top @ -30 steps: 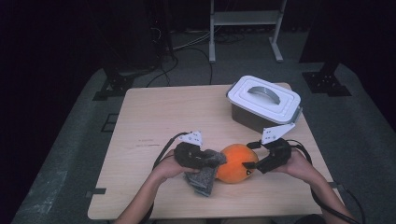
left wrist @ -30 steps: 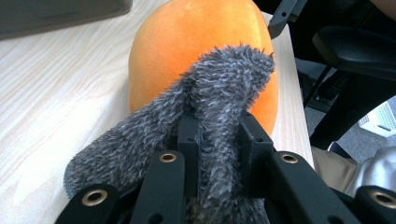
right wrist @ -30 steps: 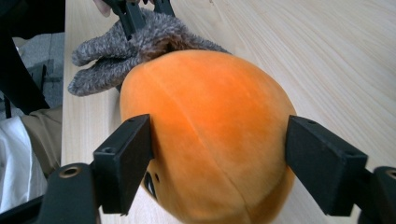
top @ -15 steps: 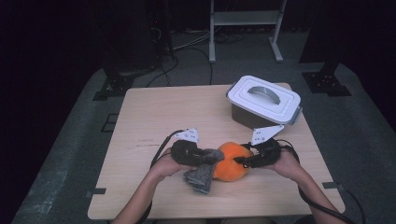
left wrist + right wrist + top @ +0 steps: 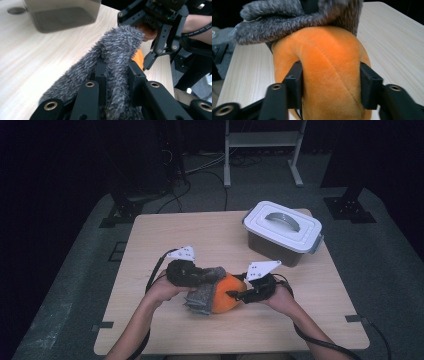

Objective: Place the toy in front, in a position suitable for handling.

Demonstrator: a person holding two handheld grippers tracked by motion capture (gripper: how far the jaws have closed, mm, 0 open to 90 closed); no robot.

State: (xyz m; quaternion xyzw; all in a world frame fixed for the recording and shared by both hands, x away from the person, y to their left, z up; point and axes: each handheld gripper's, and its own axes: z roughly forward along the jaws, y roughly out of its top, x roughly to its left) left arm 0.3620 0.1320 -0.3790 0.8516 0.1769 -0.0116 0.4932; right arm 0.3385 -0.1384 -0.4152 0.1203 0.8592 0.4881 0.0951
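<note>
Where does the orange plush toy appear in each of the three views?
High view: the orange plush toy lies at the table's near middle, between both grippers.
Left gripper view: an orange patch at right of centre, behind the grey furry cloth.
Right gripper view: centre, between the black fingers.
Shared landmark: the grey furry cloth draped on the toy.

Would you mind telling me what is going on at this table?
A person works an orange plush toy with two tongs. The left tongs are shut on its grey fuzzy part; the right tongs squeeze the orange body, their jaws having just reopened a little. A lidded grey box sits untouched at the back of the table.
</note>
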